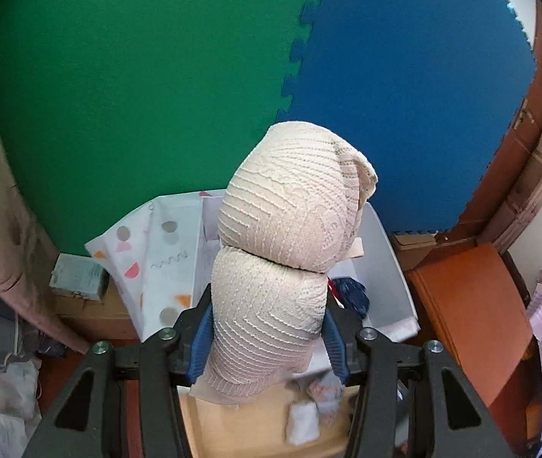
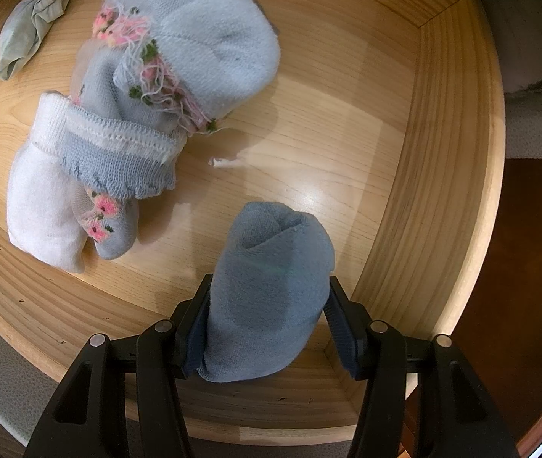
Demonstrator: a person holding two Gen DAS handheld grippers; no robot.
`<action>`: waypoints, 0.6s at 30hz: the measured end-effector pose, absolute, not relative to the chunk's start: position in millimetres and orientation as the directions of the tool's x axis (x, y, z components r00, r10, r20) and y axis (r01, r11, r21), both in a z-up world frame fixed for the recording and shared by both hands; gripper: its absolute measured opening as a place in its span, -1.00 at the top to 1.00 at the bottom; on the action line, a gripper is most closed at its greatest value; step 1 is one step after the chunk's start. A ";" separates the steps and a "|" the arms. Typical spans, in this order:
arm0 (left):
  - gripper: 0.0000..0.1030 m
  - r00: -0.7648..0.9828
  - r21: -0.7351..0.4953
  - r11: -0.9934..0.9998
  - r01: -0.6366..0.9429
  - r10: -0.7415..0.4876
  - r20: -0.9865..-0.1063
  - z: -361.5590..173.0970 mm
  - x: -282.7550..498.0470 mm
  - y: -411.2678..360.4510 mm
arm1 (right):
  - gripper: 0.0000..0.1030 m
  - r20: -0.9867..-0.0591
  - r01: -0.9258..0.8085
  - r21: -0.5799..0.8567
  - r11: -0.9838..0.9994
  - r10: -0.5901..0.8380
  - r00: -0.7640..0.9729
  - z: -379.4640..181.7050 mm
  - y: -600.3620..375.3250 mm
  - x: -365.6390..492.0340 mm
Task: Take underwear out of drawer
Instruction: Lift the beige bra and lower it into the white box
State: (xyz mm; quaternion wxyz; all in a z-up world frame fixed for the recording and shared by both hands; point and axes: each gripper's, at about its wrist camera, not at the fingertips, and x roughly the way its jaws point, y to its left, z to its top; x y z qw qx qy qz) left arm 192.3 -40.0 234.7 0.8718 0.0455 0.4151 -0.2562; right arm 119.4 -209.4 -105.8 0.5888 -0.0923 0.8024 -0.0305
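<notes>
My left gripper [image 1: 269,305] is shut on a rolled beige lace underwear bundle [image 1: 290,236], held high above the wooden drawer [image 1: 232,431], whose floor shows below with small sock rolls on it. In the right wrist view my right gripper [image 2: 269,297] is shut on a rolled blue underwear bundle [image 2: 271,286] that rests on the floor of the drawer [image 2: 423,152], close to its right corner.
In the drawer lie a light blue knit piece with pink flowers [image 2: 202,45], a white sock roll [image 2: 42,198] and a grey-green bundle [image 2: 30,23]. Beyond the drawer stands a white open box [image 1: 381,259], an orange folder [image 1: 473,305], and green and blue foam mats [image 1: 156,76].
</notes>
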 end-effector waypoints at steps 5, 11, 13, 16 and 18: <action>0.01 0.501 -0.106 0.882 0.460 -0.356 -0.789 195.1 235.4 -73.2 | -0.02 -0.939 -0.113 -0.158 0.981 -0.185 -0.290 -106.4 -208.9 119.1; 0.01 0.464 -0.055 0.916 0.398 -0.253 -0.849 134.5 267.1 -89.3 | -0.01 -0.939 -0.116 -0.159 0.980 -0.186 -0.289 -107.7 -207.8 118.4; 0.01 0.449 -0.059 0.923 0.380 -0.240 -0.861 120.4 268.7 -86.4 | -0.01 -0.938 -0.116 -0.160 0.980 -0.187 -0.290 -107.6 -207.8 118.5; 0.01 0.434 -0.092 0.933 0.348 -0.247 -0.866 110.6 268.0 -78.5 | -0.02 -0.938 -0.116 -0.160 0.980 -0.188 -0.291 -107.3 -207.8 118.7; 0.01 0.429 -0.101 0.945 0.311 -0.235 -0.872 108.5 265.9 -73.1 | -0.02 -0.938 -0.117 -0.161 0.980 -0.189 -0.291 -107.2 -207.7 118.8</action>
